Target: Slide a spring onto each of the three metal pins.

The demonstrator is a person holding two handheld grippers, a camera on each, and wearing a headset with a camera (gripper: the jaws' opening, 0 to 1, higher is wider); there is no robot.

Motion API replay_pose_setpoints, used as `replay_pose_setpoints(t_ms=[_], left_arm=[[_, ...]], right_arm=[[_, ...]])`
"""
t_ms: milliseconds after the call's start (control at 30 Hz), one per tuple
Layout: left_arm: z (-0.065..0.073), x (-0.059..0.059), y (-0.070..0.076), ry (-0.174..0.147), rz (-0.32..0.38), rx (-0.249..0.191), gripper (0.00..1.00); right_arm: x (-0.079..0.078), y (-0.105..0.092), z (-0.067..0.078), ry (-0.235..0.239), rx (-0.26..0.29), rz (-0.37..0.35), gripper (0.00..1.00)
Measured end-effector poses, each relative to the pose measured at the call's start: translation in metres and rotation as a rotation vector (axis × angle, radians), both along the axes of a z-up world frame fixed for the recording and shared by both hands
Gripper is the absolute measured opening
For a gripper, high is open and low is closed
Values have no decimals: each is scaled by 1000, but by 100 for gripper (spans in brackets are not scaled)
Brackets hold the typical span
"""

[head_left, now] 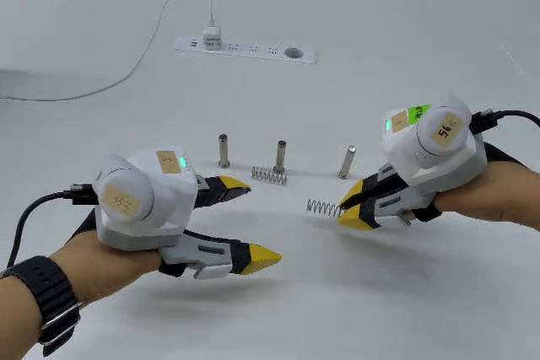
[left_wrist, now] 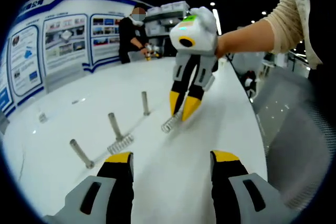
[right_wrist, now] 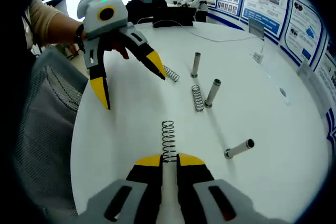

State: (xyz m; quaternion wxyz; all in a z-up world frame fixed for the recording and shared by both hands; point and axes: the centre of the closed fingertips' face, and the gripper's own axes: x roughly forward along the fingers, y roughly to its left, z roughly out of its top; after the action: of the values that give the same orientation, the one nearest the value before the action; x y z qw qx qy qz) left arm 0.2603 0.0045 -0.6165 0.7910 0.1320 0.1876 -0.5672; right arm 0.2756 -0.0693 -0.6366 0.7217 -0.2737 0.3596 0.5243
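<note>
Three pins (head_left: 280, 156) stand mid-worktop (head_left: 405, 309), all bare. Right gripper (head_left: 343, 208) pinches a spring (head_left: 321, 206) by its end near them; left gripper (head_left: 260, 221) is open. I'd tip it upright, then thread straight down.

R tongs (head_left: 346, 211) pinch spring (head_left: 322, 206) end; L tongs (head_left: 260, 222) agape; 2nd spring (head_left: 269, 176) by mid pin (head_left: 280, 158) on table (head_left: 380, 309).

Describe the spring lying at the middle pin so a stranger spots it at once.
On the white table, nearer than the power strip, find the middle pin of three. The spring lies flat at its foot, on the near side. Unlike the other spring, clamped in the right gripper, nothing holds it.
</note>
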Motion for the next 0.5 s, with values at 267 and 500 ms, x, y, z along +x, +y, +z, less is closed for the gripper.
replay_pose_setpoints(t_ms=[267, 500], left_arm=[[-2, -2, -10, -11, -38, 12, 53], [-1, -2, -16, -26, -62, 7, 45]], right_arm=[[-11, 14, 2, 8, -7, 66, 11], [-17, 25, 5, 5, -15, 114, 11]])
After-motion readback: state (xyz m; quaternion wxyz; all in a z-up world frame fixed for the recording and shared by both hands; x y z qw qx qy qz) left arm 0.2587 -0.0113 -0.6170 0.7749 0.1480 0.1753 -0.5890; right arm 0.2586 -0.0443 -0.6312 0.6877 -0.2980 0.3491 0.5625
